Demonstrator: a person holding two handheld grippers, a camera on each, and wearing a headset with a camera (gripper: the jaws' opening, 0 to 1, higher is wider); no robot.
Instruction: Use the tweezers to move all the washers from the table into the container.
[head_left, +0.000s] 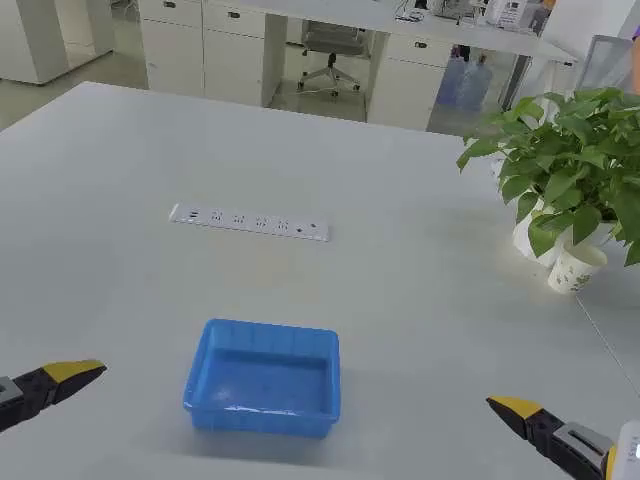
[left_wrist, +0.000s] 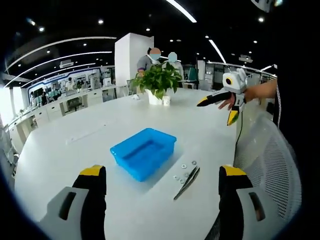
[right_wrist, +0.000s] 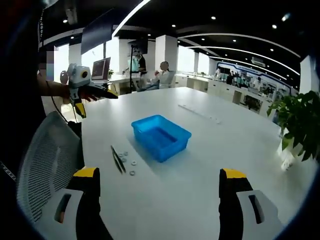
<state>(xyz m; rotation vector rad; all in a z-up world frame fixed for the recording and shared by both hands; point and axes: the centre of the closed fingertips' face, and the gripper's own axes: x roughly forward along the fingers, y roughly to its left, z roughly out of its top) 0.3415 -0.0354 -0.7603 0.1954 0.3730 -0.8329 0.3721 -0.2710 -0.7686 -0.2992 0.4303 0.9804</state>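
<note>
The left hand-held gripper (left_wrist: 162, 172) is held above the worktop (left_wrist: 75, 145) with its jaws spread wide and nothing between them, and the right hand-held gripper (right_wrist: 159, 173) is the same: wide and empty. Out from the left one, the tweezers (left_wrist: 187, 182) lie flat on the worktop, ahead and a little toward its right jaw. Out from the right one they lie ahead and toward its left jaw, so they sit between the two, on the person's side of the blue container (left_wrist: 144, 152). Their long axis runs roughly alongside the container's near wall, crosswise to the person rather than pointing away. A few washers (left_wrist: 184, 166) are scattered just beside the tweezers, between them and the container, which looks empty in the head view. The tweezers loom larger in the left gripper view, so I judge the left one somewhat nearer — though the margin is small, and I cannot tell which end holds the tips.
</note>
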